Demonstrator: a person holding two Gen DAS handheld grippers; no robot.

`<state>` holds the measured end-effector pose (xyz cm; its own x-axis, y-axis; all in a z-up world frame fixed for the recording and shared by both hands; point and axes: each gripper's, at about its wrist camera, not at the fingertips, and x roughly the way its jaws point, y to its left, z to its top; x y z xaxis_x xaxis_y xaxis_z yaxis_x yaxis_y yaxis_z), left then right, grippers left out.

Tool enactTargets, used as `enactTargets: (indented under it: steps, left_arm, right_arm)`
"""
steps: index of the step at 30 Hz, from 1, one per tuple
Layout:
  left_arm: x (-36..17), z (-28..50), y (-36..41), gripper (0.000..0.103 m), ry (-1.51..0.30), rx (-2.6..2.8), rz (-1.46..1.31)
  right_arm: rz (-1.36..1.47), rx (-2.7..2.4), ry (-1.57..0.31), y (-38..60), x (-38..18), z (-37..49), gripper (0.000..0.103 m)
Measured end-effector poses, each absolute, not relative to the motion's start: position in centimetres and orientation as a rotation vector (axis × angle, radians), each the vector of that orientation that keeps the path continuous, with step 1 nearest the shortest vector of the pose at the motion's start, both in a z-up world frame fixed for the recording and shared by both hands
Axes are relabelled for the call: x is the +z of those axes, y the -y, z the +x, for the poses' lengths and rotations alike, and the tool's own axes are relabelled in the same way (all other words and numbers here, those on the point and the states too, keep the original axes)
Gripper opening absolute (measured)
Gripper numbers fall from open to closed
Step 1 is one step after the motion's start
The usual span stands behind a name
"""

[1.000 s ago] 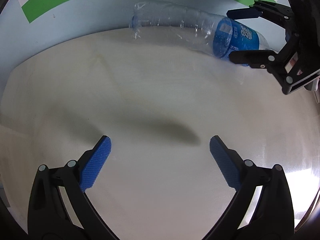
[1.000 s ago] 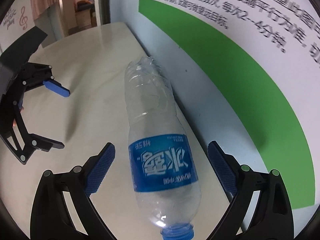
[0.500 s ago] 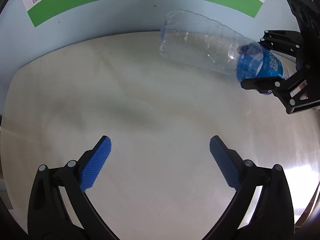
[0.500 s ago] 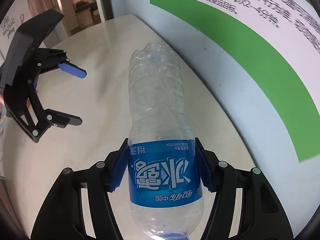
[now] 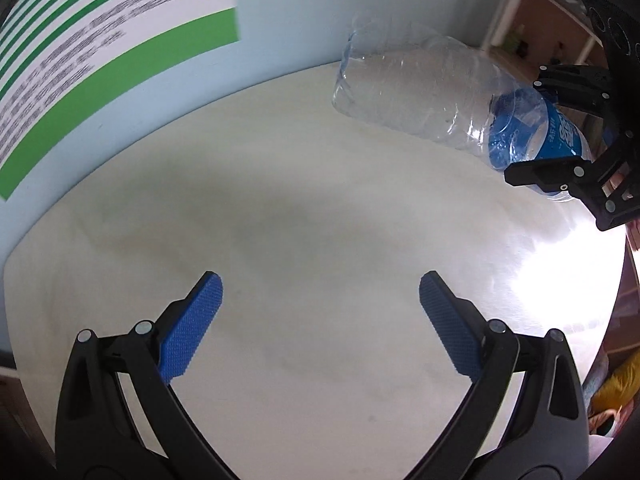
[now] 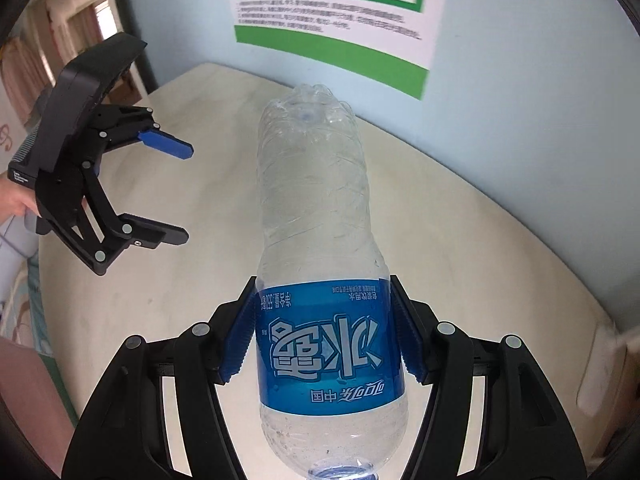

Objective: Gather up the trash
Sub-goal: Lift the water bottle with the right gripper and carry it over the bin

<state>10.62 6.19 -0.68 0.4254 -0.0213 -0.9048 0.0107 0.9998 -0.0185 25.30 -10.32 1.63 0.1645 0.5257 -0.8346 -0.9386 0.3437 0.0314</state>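
- Clamped in my right gripper [image 6: 322, 334] was the clear, crumpled plastic water bottle with a blue label [image 6: 320, 264]; the blue ribbed pads [image 6: 238, 336] pressed on both sides of the label band, having closed in on it within the last second.
- That bottle hung in the air above the pale cream tabletop [image 6: 460, 220], touching nothing but the pads, its blue cap end nearest my wrist camera and its dimpled base pointing away toward the wall.
- From my left wrist camera the same bottle [image 5: 420, 84] showed at the upper right, lying roughly level in the black fingers of the right gripper [image 5: 556, 128].
- My left gripper [image 5: 320, 328] stood with its jaws wide apart and nothing between them, hovering over the bare tabletop [image 5: 300, 208], well apart from the bottle.
- On the light blue wall [image 6: 520, 60] behind the table hung a white poster with green bands and lines of dark print [image 6: 332, 16].
- At the left edge of the right wrist view, part of a hand [image 6: 14, 200] held the left gripper [image 6: 176, 192].
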Motion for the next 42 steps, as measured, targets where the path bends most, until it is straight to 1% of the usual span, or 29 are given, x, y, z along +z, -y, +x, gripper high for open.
enactTargets:
  steps: [6, 7, 10, 19, 21, 24, 27, 32, 35, 42]
  left_arm:
    - [1.4, 11.1, 7.2, 0.096, -1.101, -0.259, 0.163]
    - [1.0, 12.9, 9.7, 0.096, -1.097, -0.300, 0.187]
    - [1.3, 11.9, 17.8, 0.096, -1.080, -0.434, 0.265]
    - [-0.5, 3.6, 41.9, 0.096, -1.064, -0.794, 0.434]
    - [-1.8, 2.7, 46.1, 0.096, -1.071, -0.854, 0.455]
    - [-4.1, -0.8, 52.3, 0.096, -1.097, -0.935, 0.509]
    - [-6.8, -3.6, 56.7, 0.096, -1.140, -0.981, 0.516]
    - [-12.8, -6.7, 60.5, 0.096, -1.232, -1.007, 0.553]
    - [-17.7, -8.3, 61.8, 0.096, -1.309, -1.009, 0.569]
    - [-30.3, -9.7, 63.4, 0.096, -1.405, -0.939, 0.664]
  right_arm:
    - [-0.420, 0.883, -0.890, 25.6, 3.1, 21.0, 0.063]
    - [-0.392, 0.840, -0.893, 28.4, 3.4, 19.9, 0.063]
    - [-0.324, 0.718, -0.905, 36.5, 3.6, 16.0, 0.063]
    - [-0.096, 0.379, -0.972, 59.5, 0.3, -1.6, 0.063]
    - [-0.051, 0.327, -0.989, 63.4, -0.7, -5.4, 0.063]
    - [0.018, 0.253, -1.025, 68.6, -3.0, -10.5, 0.063]
    - [0.076, 0.194, -1.065, 72.1, -5.7, -14.7, 0.063]
    - [0.202, 0.125, -1.139, 76.7, -11.8, -19.8, 0.063]
    - [0.291, 0.096, -1.199, 78.0, -17.4, -21.7, 0.063]
    - [0.480, 0.080, -1.298, 77.9, -32.1, -23.8, 0.063]
